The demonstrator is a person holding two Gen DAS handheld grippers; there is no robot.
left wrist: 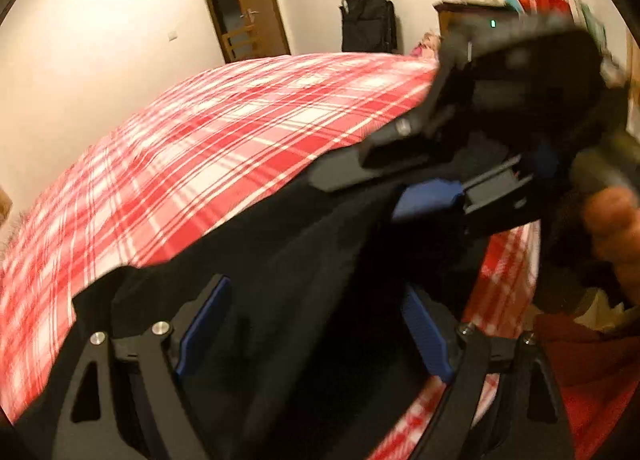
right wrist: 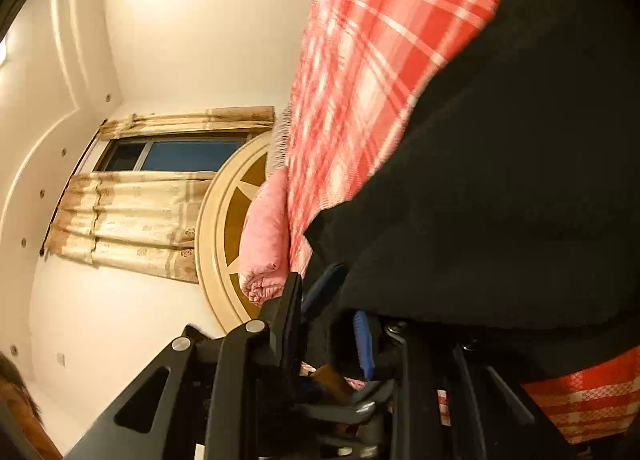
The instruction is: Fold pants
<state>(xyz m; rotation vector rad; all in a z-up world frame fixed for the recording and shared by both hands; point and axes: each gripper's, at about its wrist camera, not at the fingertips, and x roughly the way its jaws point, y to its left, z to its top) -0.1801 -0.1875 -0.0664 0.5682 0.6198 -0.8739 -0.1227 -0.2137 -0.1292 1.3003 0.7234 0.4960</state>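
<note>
Pants: your black pants (left wrist: 280, 260) lie on the red plaid bedspread (left wrist: 200, 132), near its front edge.
Left gripper: your left gripper (left wrist: 312, 332) hangs over the pants, blue pads (left wrist: 204, 324) spread wide, pinching nothing.
Right gripper: your right gripper (right wrist: 340, 312) is clamped on a fold of pants (picture blurred), beside the bedspread's edge.
Background: door (left wrist: 244, 0) behind the bedspread.
</note>
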